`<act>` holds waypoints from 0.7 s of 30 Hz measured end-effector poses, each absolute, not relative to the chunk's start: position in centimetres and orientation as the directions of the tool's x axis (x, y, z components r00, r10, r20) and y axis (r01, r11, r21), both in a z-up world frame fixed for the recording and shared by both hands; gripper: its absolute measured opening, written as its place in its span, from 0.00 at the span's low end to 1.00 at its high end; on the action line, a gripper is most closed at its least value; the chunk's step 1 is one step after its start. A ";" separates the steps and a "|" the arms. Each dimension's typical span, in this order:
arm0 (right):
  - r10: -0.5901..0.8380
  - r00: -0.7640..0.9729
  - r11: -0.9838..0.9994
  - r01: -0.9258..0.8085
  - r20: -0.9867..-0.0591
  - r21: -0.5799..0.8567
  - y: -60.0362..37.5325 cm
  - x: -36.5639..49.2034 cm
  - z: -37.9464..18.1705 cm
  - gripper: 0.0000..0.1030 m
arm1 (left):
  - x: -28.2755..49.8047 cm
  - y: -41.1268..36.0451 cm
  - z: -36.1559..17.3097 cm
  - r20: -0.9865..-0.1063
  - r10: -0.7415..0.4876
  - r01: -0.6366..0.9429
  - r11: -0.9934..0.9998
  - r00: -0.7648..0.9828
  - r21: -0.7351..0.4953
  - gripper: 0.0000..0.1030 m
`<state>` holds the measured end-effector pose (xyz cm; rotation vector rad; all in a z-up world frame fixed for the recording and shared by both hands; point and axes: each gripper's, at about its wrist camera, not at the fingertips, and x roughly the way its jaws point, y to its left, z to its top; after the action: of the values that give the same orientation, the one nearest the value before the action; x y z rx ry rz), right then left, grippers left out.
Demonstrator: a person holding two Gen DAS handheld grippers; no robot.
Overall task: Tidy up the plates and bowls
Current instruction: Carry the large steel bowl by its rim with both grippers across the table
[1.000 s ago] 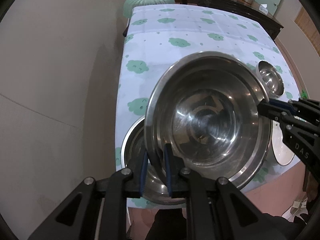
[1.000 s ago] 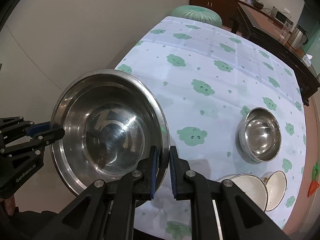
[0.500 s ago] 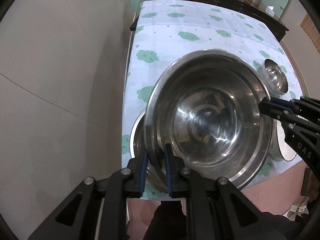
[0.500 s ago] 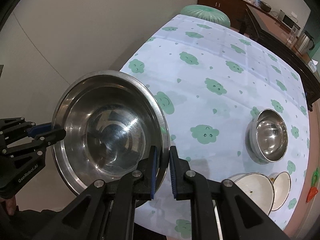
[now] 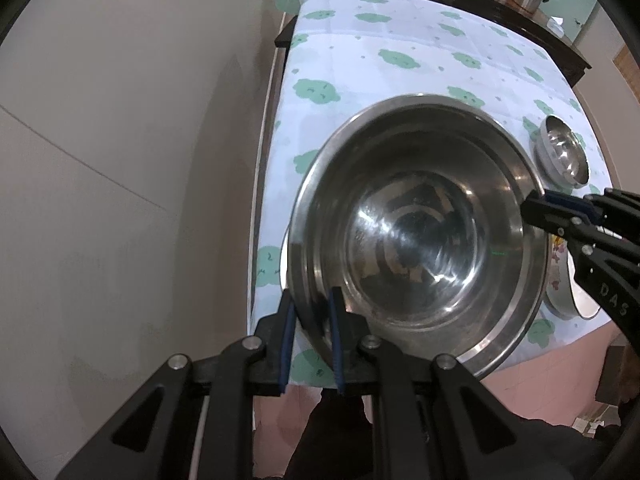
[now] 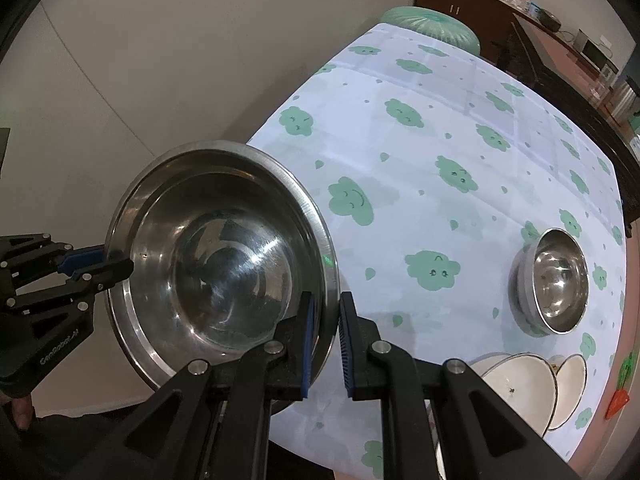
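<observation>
Table (image 6: 460, 128) with cloud-print cloth; big steel bowl (image 5: 420, 232) held tilted over its near corner — left gripper (image 5: 310, 322) and right gripper (image 6: 324, 328) each pinching opposite rim edges. Small steel bowl (image 6: 554, 280), two white bowls (image 6: 520, 380) on cloth.

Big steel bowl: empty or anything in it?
Empty. The big steel bowl shows only bare reflective metal down to its bottom in both wrist views, held at opposite rims by the left gripper and right gripper.
</observation>
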<state>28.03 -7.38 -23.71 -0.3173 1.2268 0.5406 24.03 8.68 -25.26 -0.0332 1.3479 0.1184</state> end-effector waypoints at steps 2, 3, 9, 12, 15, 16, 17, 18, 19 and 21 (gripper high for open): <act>0.220 0.229 0.827 -0.559 -0.948 0.057 -7.0 27.9 -23.9 0.13 | 23.8 8.9 -25.6 -0.976 0.064 -0.111 0.993 0.206 0.042 0.13; 0.221 0.226 0.826 -0.561 -0.949 0.058 -6.9 27.9 -23.9 0.13 | 23.8 8.9 -25.6 -0.977 0.064 -0.114 0.993 0.203 0.041 0.13; 0.221 0.206 0.813 -0.579 -0.953 0.063 -6.2 27.9 -24.5 0.13 | 23.7 9.4 -26.2 -0.981 0.063 -0.135 0.990 0.184 0.039 0.13; 0.219 0.198 0.807 -0.587 -0.955 0.063 -5.9 28.0 -24.7 0.13 | 23.6 9.6 -26.5 -0.982 0.063 -0.141 0.989 0.176 0.038 0.13; 0.216 0.192 0.803 -0.593 -0.957 0.063 -5.6 28.0 -24.9 0.13 | 23.7 9.7 -26.8 -0.984 0.061 -0.146 0.989 0.166 0.036 0.13; 0.215 0.190 0.802 -0.594 -0.958 0.062 -5.6 28.0 -25.0 0.13 | 23.7 9.6 -26.9 -0.985 0.060 -0.147 0.988 0.163 0.036 0.13; 0.214 0.187 0.801 -0.595 -0.959 0.063 -5.5 28.1 -25.0 0.13 | 23.8 9.6 -27.0 -0.985 0.060 -0.148 0.988 0.161 0.036 0.13; 0.214 0.185 0.800 -0.596 -0.959 0.063 -5.5 28.1 -25.1 0.13 | 23.9 9.6 -27.1 -0.986 0.059 -0.149 0.988 0.159 0.036 0.13; 0.212 0.182 0.799 -0.598 -0.960 0.063 -5.4 28.1 -25.1 0.13 | 23.9 9.7 -27.2 -0.986 0.059 -0.150 0.988 0.156 0.035 0.13; 0.210 0.177 0.798 -0.600 -0.961 0.064 -5.3 28.2 -25.2 0.13 | 24.0 9.7 -27.5 -0.987 0.057 -0.151 0.988 0.151 0.034 0.13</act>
<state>28.16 -5.31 -25.25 -0.3661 1.2718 0.5916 24.02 9.69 -27.48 -0.0785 1.4116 0.1496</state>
